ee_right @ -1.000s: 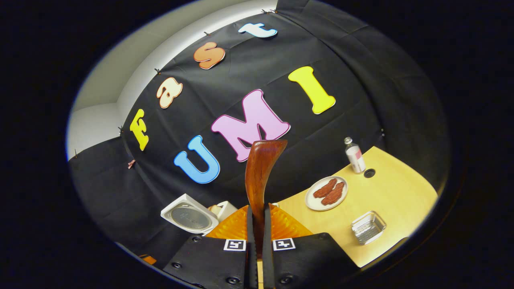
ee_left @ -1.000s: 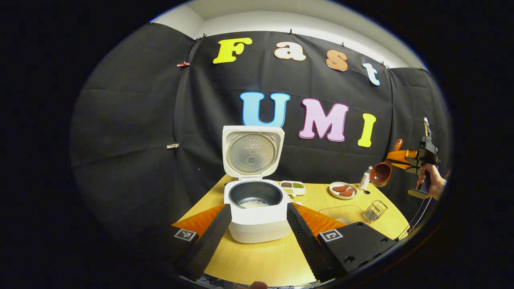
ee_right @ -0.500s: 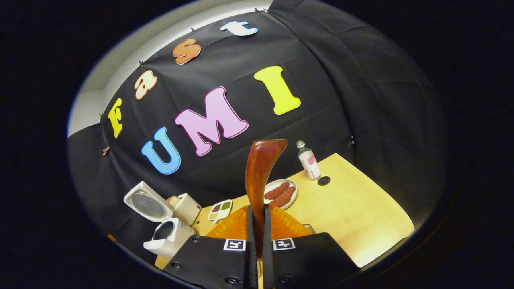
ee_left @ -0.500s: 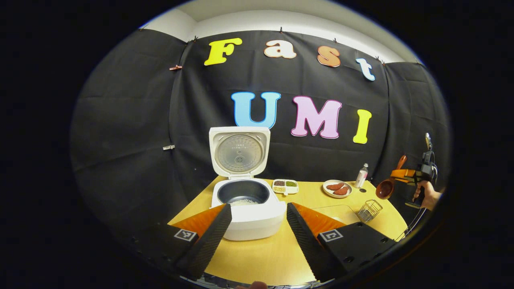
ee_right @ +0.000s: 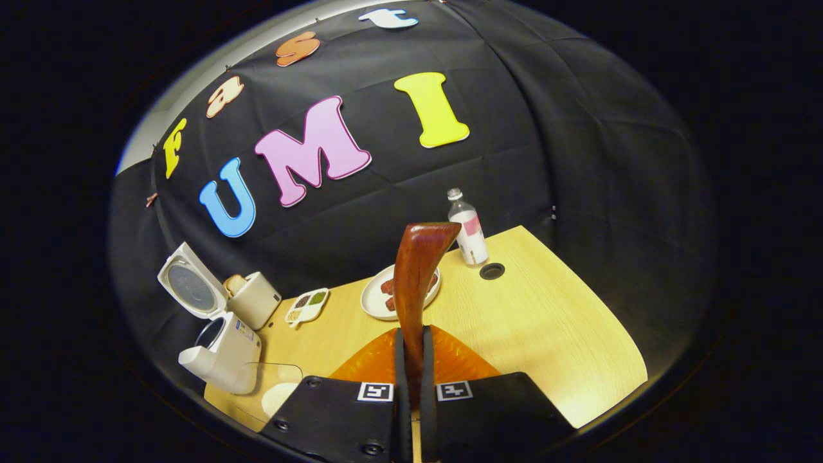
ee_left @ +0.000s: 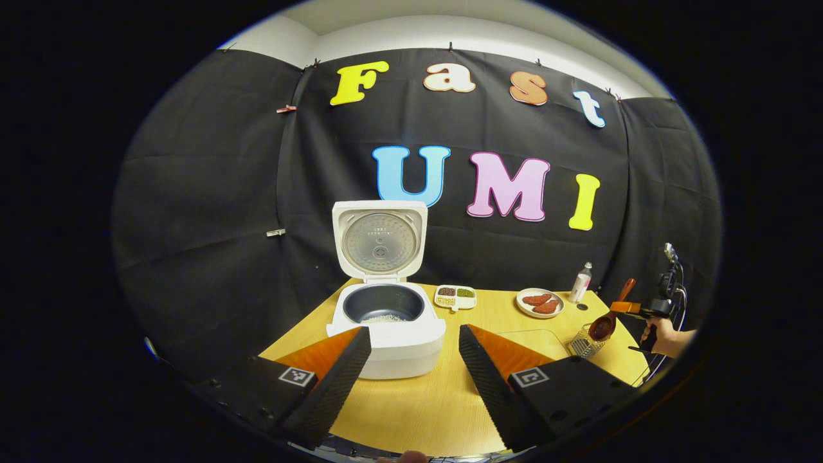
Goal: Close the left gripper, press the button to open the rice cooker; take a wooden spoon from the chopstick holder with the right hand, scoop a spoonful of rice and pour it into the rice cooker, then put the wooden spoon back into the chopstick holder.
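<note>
The white rice cooker (ee_left: 386,334) stands open with its lid (ee_left: 378,241) upright and some rice in the dark pot. My left gripper (ee_left: 415,334) hangs open in front of it, holding nothing. At the table's right end my right gripper (ee_left: 646,308) is shut on the wooden spoon (ee_left: 604,325), whose bowl hangs low at the rim of the wire chopstick holder (ee_left: 580,347). In the right gripper view the spoon's handle (ee_right: 416,270) rises from between the shut fingers of the right gripper (ee_right: 411,347), and the cooker (ee_right: 222,350) sits at the lower left.
A clear bowl holding rice (ee_right: 276,393) lies beside the cooker. A plate of red food (ee_left: 540,302), a divided dish of beans (ee_left: 455,296) and a small bottle (ee_left: 582,281) stand along the back of the table (ee_left: 424,405). A cable hole (ee_right: 492,271) is near the bottle.
The right gripper has come down with the spoon toward the wire holder. The left gripper has drawn back a little from the cooker and stays open.
</note>
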Available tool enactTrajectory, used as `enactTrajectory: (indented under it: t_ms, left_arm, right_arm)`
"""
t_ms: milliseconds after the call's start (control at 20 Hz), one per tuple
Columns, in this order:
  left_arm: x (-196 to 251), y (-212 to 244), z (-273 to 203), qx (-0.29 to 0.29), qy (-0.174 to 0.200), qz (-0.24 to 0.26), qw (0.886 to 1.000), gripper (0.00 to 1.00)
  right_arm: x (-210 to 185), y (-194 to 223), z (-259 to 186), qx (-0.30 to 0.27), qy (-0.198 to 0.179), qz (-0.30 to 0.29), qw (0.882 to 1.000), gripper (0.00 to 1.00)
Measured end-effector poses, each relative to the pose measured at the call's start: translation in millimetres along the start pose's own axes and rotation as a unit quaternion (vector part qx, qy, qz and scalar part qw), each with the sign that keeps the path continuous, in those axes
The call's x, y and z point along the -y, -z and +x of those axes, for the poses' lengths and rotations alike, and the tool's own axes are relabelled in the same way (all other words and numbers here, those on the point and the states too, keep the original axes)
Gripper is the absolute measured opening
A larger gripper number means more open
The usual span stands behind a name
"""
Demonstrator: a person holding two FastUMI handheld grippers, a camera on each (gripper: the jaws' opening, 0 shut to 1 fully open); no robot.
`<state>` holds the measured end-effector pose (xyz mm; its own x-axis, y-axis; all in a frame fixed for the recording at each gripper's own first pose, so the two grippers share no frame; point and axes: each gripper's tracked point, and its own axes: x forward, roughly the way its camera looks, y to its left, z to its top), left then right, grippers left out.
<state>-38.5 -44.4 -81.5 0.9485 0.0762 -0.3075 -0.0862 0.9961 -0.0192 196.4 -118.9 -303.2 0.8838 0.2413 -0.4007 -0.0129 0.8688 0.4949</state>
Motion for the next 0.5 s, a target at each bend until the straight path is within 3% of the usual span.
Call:
enactTrajectory:
  t_ms: [300, 500]
  left_arm:
    - [5, 5, 5, -0.009, -0.001, -0.007, 1.0, 0.95]
    - [2, -2, 10, -0.002, 0.006, -0.003, 1.0, 0.95]
  right_arm:
    - [6, 30, 13, -0.031, 0.006, -0.01, 0.999, 0.15]
    - [27, 30, 0, -0.025, 0.042, 0.006, 0.999, 0.24]
